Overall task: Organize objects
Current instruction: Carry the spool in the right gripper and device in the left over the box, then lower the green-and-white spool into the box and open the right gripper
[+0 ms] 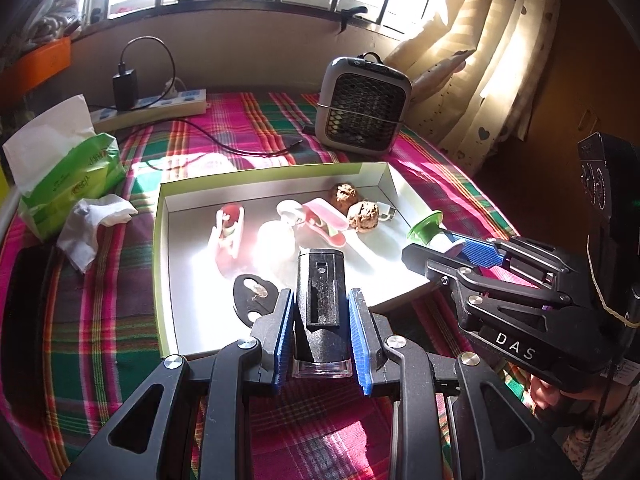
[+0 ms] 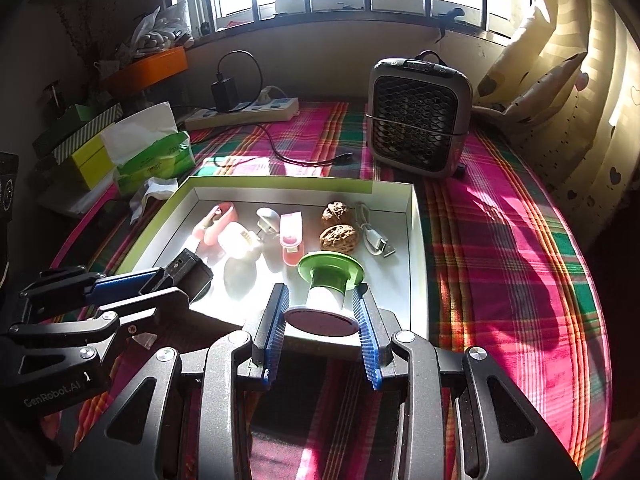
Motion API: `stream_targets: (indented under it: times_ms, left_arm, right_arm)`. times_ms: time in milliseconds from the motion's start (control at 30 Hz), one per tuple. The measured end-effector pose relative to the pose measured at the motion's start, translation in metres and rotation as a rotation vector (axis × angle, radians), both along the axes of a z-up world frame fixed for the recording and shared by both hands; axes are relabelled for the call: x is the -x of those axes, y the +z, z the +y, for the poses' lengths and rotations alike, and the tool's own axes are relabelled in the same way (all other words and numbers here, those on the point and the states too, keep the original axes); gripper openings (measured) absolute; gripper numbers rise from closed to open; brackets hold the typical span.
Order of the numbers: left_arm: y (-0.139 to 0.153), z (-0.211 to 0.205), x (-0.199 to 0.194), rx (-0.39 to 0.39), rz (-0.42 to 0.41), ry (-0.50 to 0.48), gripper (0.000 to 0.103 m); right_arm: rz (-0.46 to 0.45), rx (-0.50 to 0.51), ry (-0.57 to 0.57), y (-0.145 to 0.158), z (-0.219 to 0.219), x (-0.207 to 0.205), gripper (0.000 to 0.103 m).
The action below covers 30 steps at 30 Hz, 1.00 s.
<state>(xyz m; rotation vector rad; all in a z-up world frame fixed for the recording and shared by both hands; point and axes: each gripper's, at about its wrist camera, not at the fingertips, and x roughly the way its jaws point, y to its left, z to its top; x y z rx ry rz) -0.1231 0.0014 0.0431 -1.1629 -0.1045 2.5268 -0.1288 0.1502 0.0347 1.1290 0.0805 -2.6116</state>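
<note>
A shallow white box (image 1: 276, 171) (image 2: 416, 232) lies on the plaid bed. It holds two walnuts (image 1: 362, 216) (image 2: 338, 237), pink clips (image 1: 229, 236) (image 2: 291, 236), a white USB cable (image 2: 374, 236) and a black padlock-like piece (image 1: 253, 295). My left gripper (image 1: 322, 334) (image 2: 132, 284) is shut on a black rectangular device (image 1: 320, 300) (image 2: 190, 274) above the box's near edge. My right gripper (image 2: 320, 332) (image 1: 460, 252) is shut on a white bottle with a green cap (image 2: 330, 284) (image 1: 430, 230) above the box's near right side.
A small grey heater (image 1: 362, 104) (image 2: 418, 116) stands behind the box. A power strip with a charger (image 1: 160, 100) (image 2: 248, 110) and cable lie at the back left. A green tissue pack (image 1: 72, 176) (image 2: 154, 160) and crumpled tissue (image 1: 94, 226) are left of the box. Curtains hang right.
</note>
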Motion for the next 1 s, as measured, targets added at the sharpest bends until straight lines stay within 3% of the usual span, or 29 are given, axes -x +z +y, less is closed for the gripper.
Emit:
stream_targets:
  times_ms: [1000]
  left_arm:
    - [-0.021,0.007,0.037,0.025,-0.044,0.010,0.023]
  right_arm:
    - [-0.070,-0.029,-0.001,-0.022,0.000,0.033,0.035]
